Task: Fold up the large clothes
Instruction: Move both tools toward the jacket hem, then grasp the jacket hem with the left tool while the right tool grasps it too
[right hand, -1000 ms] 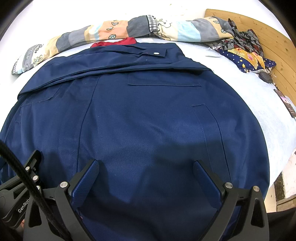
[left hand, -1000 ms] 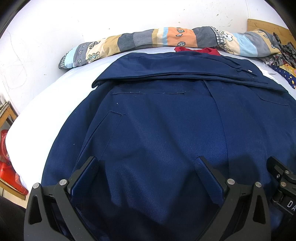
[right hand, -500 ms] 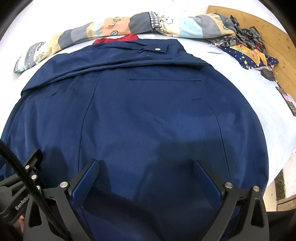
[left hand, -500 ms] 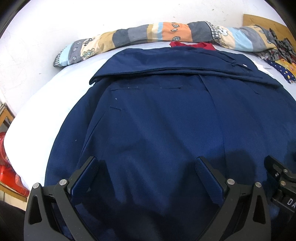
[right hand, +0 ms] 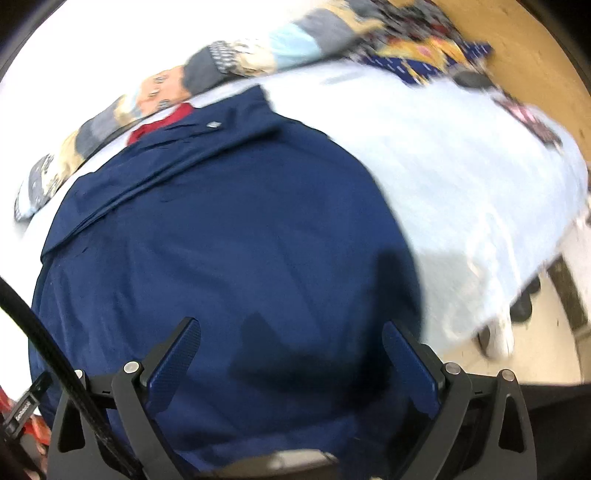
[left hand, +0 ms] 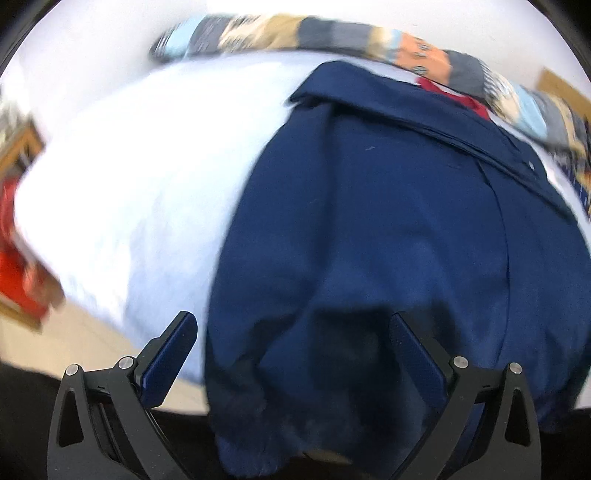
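Both views motion-blurred. Navy jacket [left hand: 388,221] lies flat on the white bed [left hand: 147,177], collar toward the patchwork pillow [right hand: 236,62]. Left hand-held gripper [left hand: 291,354] spread wide over the jacket's near-left hem, gripping nothing. Right hand-held gripper [right hand: 291,358] also spread wide above the near-right hem, gripping nothing.

Patchwork bolster [left hand: 332,35] — white bedsheet [right hand: 443,166] — wooden headboard [right hand: 517,44].

left claw [left hand: 291,354] jaws spread wide, right claw [right hand: 291,360] jaws spread wide
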Demonstrator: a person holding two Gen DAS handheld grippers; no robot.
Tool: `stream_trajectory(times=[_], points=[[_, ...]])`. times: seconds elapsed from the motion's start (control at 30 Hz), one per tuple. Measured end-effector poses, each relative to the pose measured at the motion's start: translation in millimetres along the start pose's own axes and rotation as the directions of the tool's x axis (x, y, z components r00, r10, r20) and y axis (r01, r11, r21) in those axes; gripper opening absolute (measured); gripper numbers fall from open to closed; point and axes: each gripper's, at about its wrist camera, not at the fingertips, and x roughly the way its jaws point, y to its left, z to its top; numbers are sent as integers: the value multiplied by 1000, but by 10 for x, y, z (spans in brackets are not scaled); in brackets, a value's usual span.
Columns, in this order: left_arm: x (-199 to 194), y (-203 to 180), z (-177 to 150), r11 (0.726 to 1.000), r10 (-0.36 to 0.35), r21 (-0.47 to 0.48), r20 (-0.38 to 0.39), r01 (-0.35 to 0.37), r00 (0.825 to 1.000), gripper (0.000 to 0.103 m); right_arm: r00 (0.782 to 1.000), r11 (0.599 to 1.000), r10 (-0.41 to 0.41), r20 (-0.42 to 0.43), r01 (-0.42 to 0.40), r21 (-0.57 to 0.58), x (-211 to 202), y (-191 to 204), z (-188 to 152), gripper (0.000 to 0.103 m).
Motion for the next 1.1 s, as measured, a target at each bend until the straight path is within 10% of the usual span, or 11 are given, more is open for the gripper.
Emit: stream_trajectory(times=[0.27, 0.5, 0.83, 1.0, 1.1], points=[[106, 386, -131, 989, -121, -104, -198, 102, 973, 103, 976, 973, 124, -181, -84, 213, 42, -672, -95, 101], [71, 347, -34, 981, -183, 22, -208, 191, 961, 103, 877, 971, 239, -416, -202, 130, 236, -741, 416, 99], [417, 423, 216, 956, -278, -10, -349, 293, 895, 103, 873, 984, 179, -454, -165, 71, 427, -548, 164, 89], [491, 304, 107, 951, -268, 30, -421, 309, 866, 81, 852, 980, 197, -485, -165, 108, 568, -475, 24, 83], [443, 253, 54, 960, -214, 83, -401, 268, 891, 66, 855, 985, 173, -489, -156, 76, 603, -360, -57, 83]])
